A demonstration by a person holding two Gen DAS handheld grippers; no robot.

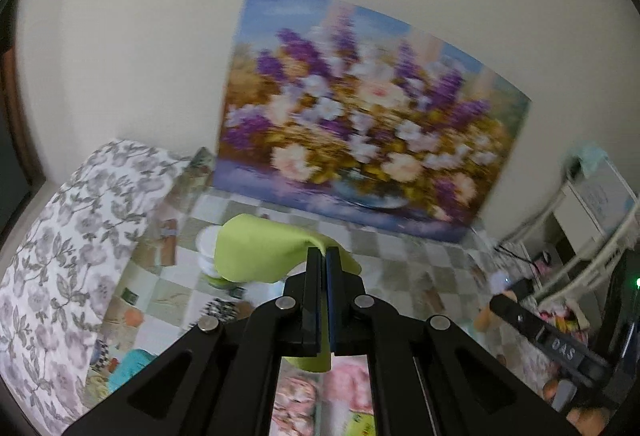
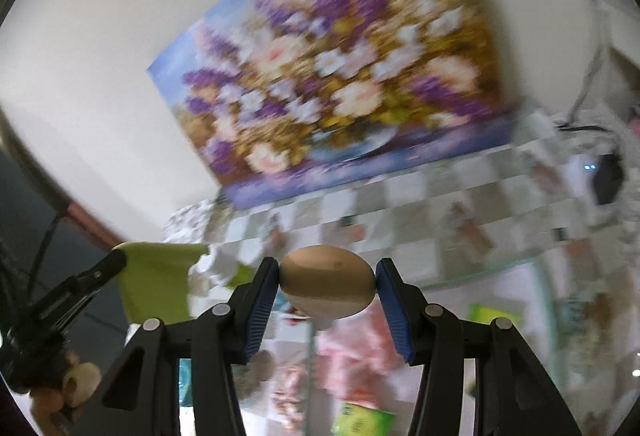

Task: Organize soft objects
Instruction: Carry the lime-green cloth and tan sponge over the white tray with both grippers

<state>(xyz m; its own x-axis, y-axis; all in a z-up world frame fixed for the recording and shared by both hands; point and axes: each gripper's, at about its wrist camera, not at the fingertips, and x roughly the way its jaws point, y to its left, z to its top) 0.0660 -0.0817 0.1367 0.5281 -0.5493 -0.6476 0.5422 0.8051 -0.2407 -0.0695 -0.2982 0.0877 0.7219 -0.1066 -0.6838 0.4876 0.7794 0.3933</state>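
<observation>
My left tongs (image 1: 324,256) were clenched flat on a fold of the lime-green cloth (image 1: 260,250), which hung in the air from the pinch, above the checked tablecloth (image 1: 404,264) and in front of a stack of white bowls (image 1: 208,256). My right tongs (image 2: 327,278) grasped a tan egg-shaped object (image 2: 328,286) by its two ends, the blue pads (image 2: 262,312) pressed against it, clear of the table surface. A flower painting (image 1: 360,116) leaned against the wall behind the table, and a floral-print pillow (image 1: 72,256) lay at the table's left end.
</observation>
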